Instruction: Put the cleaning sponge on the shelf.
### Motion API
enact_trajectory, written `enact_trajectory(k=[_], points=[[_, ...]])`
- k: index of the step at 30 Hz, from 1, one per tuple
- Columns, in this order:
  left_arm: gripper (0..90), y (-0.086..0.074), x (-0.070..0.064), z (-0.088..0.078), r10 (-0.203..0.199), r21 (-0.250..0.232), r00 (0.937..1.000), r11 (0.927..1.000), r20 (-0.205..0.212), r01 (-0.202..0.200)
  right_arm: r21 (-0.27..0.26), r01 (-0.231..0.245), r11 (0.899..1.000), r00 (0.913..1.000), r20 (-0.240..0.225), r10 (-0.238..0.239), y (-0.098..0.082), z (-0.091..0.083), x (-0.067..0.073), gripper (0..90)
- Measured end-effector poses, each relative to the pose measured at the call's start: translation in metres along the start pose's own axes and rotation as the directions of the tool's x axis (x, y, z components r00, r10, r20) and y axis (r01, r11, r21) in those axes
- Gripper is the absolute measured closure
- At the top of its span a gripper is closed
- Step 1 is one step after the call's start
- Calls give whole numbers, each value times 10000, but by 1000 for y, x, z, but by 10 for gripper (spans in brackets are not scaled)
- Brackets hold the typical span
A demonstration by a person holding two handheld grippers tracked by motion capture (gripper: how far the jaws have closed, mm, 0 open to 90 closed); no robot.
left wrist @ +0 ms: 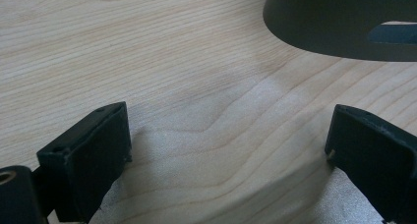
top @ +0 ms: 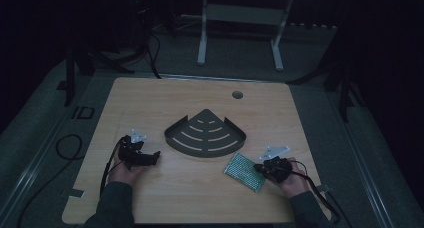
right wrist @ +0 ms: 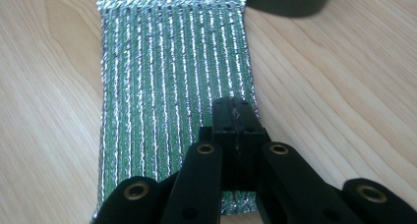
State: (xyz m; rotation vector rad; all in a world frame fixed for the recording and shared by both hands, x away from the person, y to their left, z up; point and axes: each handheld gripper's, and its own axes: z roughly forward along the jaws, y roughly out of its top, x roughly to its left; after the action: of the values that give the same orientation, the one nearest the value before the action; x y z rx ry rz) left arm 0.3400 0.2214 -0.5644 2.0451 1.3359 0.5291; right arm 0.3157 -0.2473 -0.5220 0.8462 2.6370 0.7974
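A green scouring pad wrapped in silver mesh (top: 242, 170) (right wrist: 167, 71) lies flat on the wooden table at the front right. My right gripper (top: 258, 167) (right wrist: 235, 105) is shut, its jaws pressed together over the pad's near right part, with nothing seen between them. A dark fan-shaped tray with curved slots (top: 172, 140) (left wrist: 339, 22) (right wrist: 290, 0) sits mid-table. My left gripper (top: 154, 157) (left wrist: 226, 130) is open low over bare wood, just short of the tray's curved rim, and holds nothing.
The table (top: 150, 103) has a round cable hole (top: 237, 94) near its far edge. Behind it stands a white desk frame (top: 202, 38). Cables (top: 65, 148) lie on the floor at the left. Bare wood lies between the two hands.
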Motion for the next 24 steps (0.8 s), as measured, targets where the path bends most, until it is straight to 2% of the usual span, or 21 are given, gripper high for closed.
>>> enact_trajectory(k=[7,12,17,24], points=[[37,0,0,0,-2,0,10000,10000,-4,2,126,-235,9996,9997,113,234,-14,-10,-6,899],[37,0,0,0,-4,1,10000,10000,-2,4,165,-317,9994,9994,174,314,-15,-14,-6,899],[37,0,0,0,-6,-1,10000,10000,-3,6,362,-254,9990,9993,281,244,-5,-20,-9,861],[37,0,0,0,-6,0,10000,10000,-1,6,972,-196,9951,9994,315,166,11,-15,-13,834]])
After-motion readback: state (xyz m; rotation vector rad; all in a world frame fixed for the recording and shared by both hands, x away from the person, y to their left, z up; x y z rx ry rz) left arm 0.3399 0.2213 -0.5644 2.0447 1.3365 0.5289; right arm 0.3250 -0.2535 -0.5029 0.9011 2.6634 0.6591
